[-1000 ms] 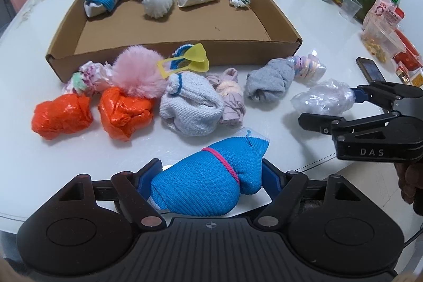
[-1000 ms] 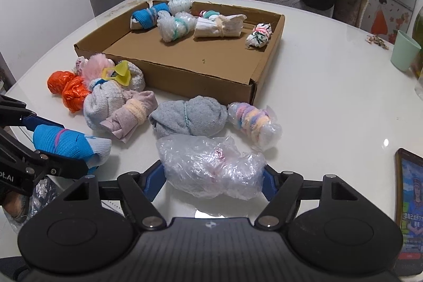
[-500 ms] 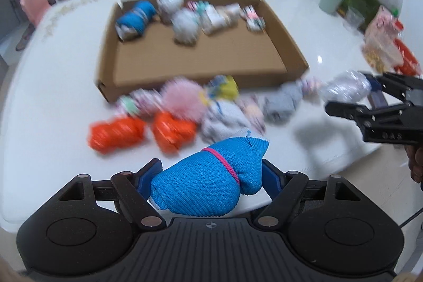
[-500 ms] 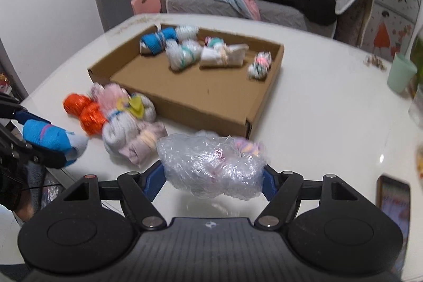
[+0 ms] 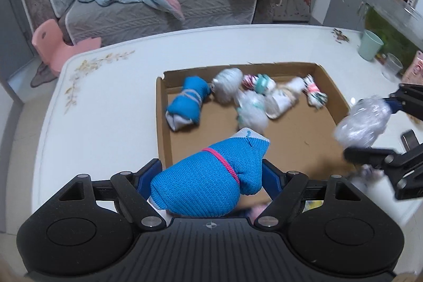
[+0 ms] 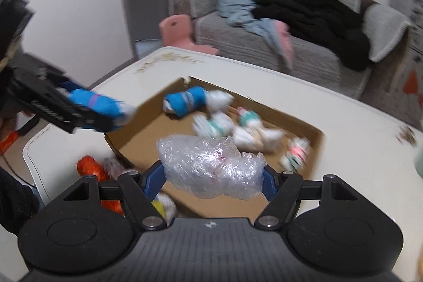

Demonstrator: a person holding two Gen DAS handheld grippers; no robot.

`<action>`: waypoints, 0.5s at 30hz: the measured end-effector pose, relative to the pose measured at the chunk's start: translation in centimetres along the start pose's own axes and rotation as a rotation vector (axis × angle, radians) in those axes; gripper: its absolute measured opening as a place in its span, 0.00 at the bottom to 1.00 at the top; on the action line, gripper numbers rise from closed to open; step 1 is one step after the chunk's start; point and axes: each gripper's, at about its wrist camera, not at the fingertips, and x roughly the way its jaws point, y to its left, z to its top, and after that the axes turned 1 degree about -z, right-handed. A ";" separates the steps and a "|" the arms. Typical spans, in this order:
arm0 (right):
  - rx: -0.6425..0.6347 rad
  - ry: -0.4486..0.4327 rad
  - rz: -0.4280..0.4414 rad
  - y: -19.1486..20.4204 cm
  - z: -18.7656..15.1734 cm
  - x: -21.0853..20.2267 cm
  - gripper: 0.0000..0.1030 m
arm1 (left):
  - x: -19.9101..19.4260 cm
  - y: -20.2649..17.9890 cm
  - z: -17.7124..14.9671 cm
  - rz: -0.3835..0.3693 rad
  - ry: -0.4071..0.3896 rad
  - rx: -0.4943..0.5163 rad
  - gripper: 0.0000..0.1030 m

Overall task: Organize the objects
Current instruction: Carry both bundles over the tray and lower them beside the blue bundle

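My left gripper (image 5: 211, 184) is shut on a blue sock roll (image 5: 208, 176) with a pink band, held above the near left corner of the cardboard tray (image 5: 161, 123). The right gripper (image 6: 214, 176) is shut on a clear plastic-wrapped bundle (image 6: 211, 165), raised over the tray's (image 6: 314, 149) near edge. Several rolled socks lie along the tray's far side, among them a blue roll (image 5: 187, 105) and white rolls (image 5: 251, 110). From the left wrist view the right gripper (image 5: 370, 128) with its bundle (image 5: 362, 123) hangs at the tray's right side.
The tray sits on a white table (image 5: 105, 97). An orange bundle (image 6: 90, 168) and other rolls lie on the table in front of the tray. A green cup (image 5: 370, 44) and a phone (image 5: 409, 139) stand to the right. A grey sofa (image 5: 158, 7) and pink chair (image 5: 53, 44) are behind.
Both grippers have lifted their bundles off the table and carried them forward over the tray. The loose rolls in front of the tray have dropped mostly out of sight.
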 end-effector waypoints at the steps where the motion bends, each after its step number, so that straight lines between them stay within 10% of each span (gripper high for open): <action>1: -0.017 0.009 0.005 0.0 0.5 1.2 0.66 | 0.8 0.4 0.3 0.000 -0.002 -0.008 0.80; 15: -0.121 0.184 0.062 0.7 0.8 11.6 0.66 | 8.8 2.1 2.1 -0.037 0.043 -0.059 0.80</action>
